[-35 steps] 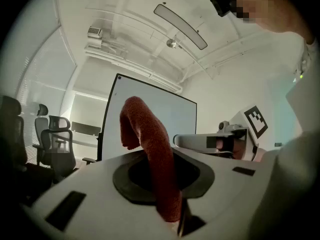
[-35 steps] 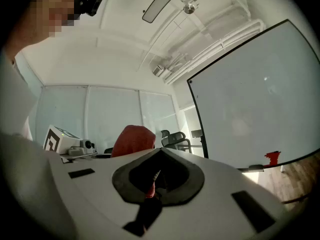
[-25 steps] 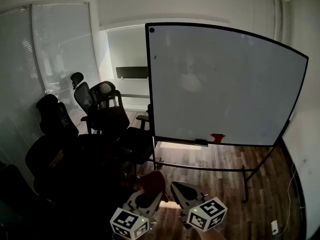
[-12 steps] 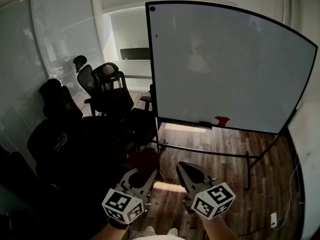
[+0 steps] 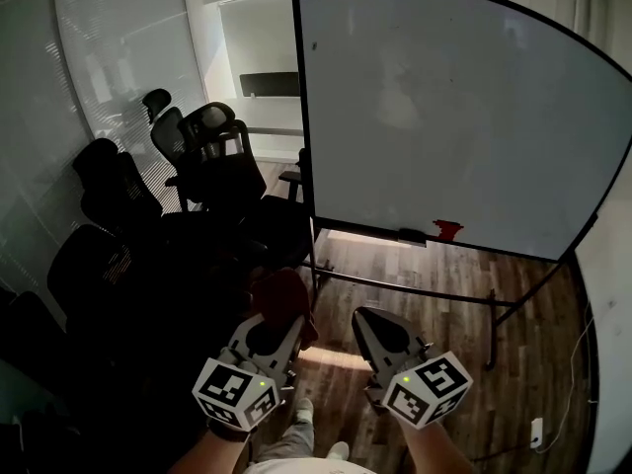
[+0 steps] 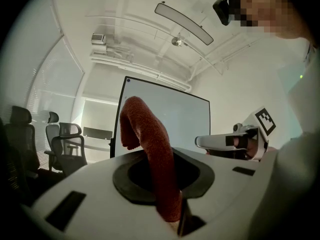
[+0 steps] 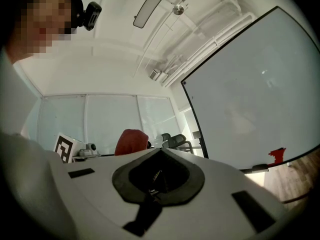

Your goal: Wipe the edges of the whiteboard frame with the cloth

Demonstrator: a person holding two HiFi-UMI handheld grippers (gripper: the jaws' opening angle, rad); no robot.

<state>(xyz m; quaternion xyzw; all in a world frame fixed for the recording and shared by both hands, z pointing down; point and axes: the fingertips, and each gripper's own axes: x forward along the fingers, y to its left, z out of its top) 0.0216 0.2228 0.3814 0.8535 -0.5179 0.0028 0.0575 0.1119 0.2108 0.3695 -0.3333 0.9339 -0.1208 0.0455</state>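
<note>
The whiteboard [image 5: 444,117] stands on a wheeled stand ahead of me, its black frame [image 5: 304,117] running round it. A red cloth [image 5: 279,294] sticks up from my left gripper [image 5: 276,322], which is shut on it, low in the head view and well short of the board. In the left gripper view the cloth [image 6: 150,154] curls upward from between the closed jaws, with the whiteboard [image 6: 165,119] behind it. My right gripper [image 5: 368,319] is beside the left one, shut and holding nothing. The right gripper view shows the whiteboard [image 7: 250,109] and the cloth [image 7: 131,141] off to the left.
Several black office chairs [image 5: 212,156] crowd the left side, close to the board's left post. A red object [image 5: 447,230] and a black eraser [image 5: 412,236] lie on the board's tray. The stand's legs [image 5: 494,309] spread over the wooden floor. Window blinds [image 5: 118,57] line the left wall.
The whiteboard has grown larger and nearer in the head view. Both grippers have risen a little in the picture, the left one keeping hold of the cloth.
</note>
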